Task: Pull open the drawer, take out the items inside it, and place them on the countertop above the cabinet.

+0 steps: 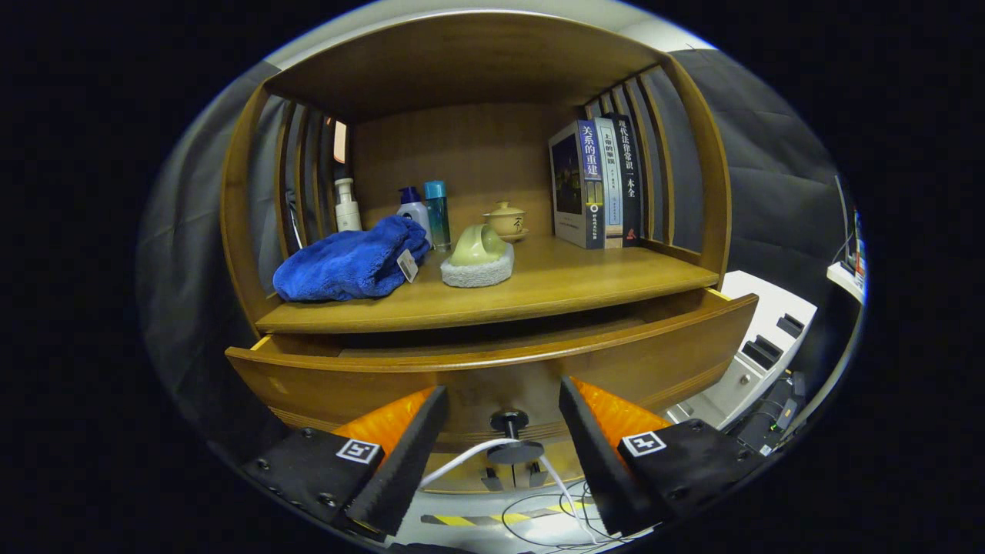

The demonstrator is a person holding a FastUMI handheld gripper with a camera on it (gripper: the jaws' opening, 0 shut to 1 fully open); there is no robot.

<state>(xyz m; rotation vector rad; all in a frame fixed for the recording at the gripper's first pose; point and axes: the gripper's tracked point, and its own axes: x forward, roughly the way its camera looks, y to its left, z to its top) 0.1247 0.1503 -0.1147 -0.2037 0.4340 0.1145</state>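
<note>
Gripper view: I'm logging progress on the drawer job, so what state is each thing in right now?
Drawer: pulled partly open, inside hidden.
Knob: between the claw's fingers, not touched.
Claw: open, fingers either side of the knob.
Towel: crumpled on the countertop.
Teacup: tipped over on a white pad.
Lidded cup: upright, lid on.
Books: standing upright.
Bottles: upright, capped.

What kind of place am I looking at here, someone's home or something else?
Probably a staged home corner inside a recording booth. A wooden cabinet holds books, a blue towel and a teapot, yet dark cloth walls surround it. The open gripper flanks the drawer knob.
</note>
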